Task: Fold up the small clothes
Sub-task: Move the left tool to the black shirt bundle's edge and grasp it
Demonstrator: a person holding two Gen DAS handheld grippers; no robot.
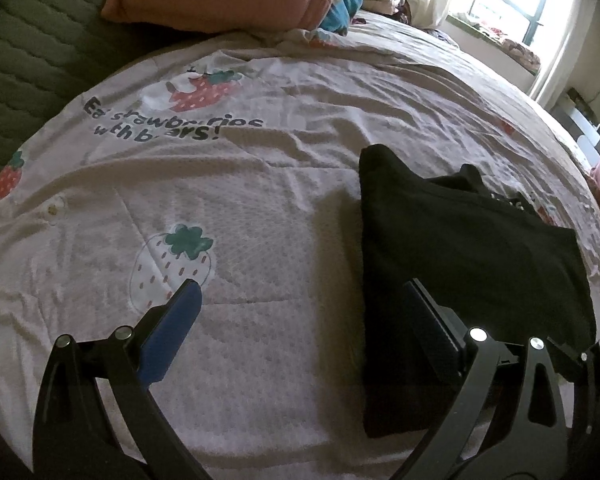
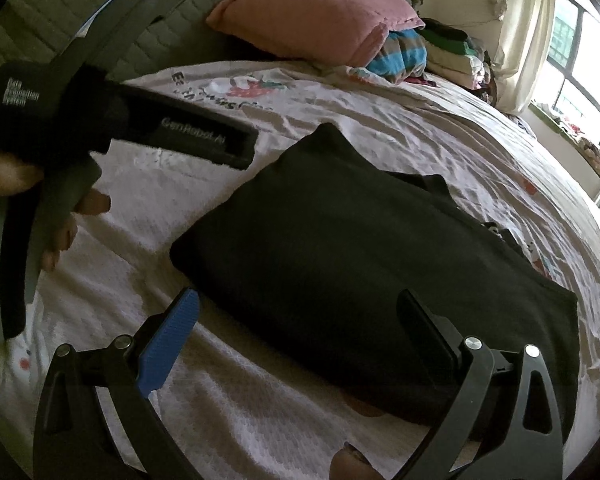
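A black garment (image 1: 472, 264) lies folded into a rough rectangle on the bed; it fills the middle of the right wrist view (image 2: 360, 248). My left gripper (image 1: 300, 292) is open and empty, above the garment's left edge, its right finger over the cloth and its left finger over the sheet. My right gripper (image 2: 300, 304) is open and empty, just above the garment's near edge. The left gripper's body (image 2: 172, 128) also shows in the right wrist view, held by a hand at the upper left.
The bed has a white strawberry-print sheet (image 1: 180, 184). A pink pillow (image 2: 316, 20) and a pile of clothes (image 2: 440, 52) lie at the head of the bed. A green quilted headboard (image 1: 32, 48) is at the left. A window (image 2: 580, 60) is at the right.
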